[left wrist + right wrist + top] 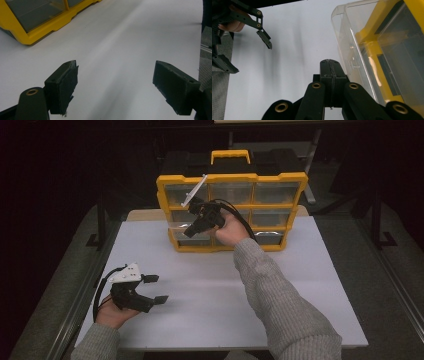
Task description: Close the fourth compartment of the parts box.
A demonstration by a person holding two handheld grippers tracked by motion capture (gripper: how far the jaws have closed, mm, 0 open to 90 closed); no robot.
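holding the right gripper (pixel 192 229) against the yellow organizer (pixel 295 179) at the back of the white table (pixel 310 285), we are keeping its jaws pressed together with nothing between them, just beside a clear drawer (pixel 352 40) that is sticking partway out of the lower left slot. we are resting the left gripper (pixel 156 289) near the table's front left, jaws spread wide over bare surface.

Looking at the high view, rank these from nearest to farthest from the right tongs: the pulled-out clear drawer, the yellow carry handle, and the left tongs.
1. Clear drawer, bottom-left of the organizer, right beside the right tongs.
2. Yellow carry handle, on top of the organizer, behind.
3. Left tongs, open, at the table's near left.
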